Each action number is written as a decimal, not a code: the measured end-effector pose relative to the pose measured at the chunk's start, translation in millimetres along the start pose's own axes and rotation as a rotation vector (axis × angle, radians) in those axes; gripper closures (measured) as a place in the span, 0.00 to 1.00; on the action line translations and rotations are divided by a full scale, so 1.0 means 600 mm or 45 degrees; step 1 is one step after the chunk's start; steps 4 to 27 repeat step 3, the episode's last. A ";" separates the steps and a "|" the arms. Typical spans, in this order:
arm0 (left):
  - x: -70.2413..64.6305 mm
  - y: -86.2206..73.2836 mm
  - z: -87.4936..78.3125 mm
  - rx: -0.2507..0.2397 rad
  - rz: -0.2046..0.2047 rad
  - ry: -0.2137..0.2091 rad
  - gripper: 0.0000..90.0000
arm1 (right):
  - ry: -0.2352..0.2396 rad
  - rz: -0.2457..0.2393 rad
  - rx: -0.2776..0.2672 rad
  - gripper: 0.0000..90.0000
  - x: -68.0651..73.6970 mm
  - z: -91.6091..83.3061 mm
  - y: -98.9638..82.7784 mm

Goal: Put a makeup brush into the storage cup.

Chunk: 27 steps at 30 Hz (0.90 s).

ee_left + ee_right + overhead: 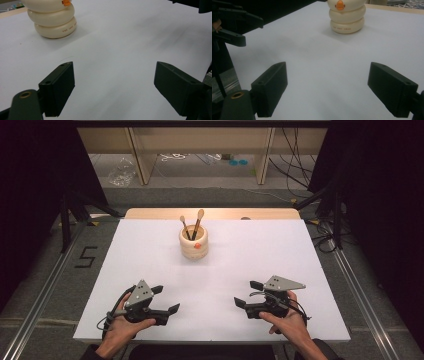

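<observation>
A cream, ribbed ring-stacked holder [193, 244] with an orange spot stands toward the far middle of the white counter [150, 255], two wooden-handled utensils [192, 226] upright in it. Well short of the holder, near the counter's front edge, the left tool [166, 300] and the right tool [246, 294] sit low, each with jaws wide apart and gripping nothing. Bare white surface lies all round the holder. Beyond the holder, a wooden strip [210, 213] borders the counter; grey floor and dark curtains surround it.

The left gripper [113, 87] hangs over the white table [120, 45], its jaws spread wide apart. A cream ringed holder [53, 21] stands far left.
</observation>
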<state>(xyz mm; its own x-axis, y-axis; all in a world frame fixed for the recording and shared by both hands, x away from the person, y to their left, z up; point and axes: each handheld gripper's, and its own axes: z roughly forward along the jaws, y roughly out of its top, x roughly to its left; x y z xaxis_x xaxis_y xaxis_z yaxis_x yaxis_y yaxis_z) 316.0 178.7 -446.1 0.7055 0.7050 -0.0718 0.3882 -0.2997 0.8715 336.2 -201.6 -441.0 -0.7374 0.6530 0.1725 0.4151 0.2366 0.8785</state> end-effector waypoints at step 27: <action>0.001 0.000 0.002 -0.005 -0.007 -0.004 0.18 | -0.008 0.008 -0.003 0.19 -0.003 0.001 0.000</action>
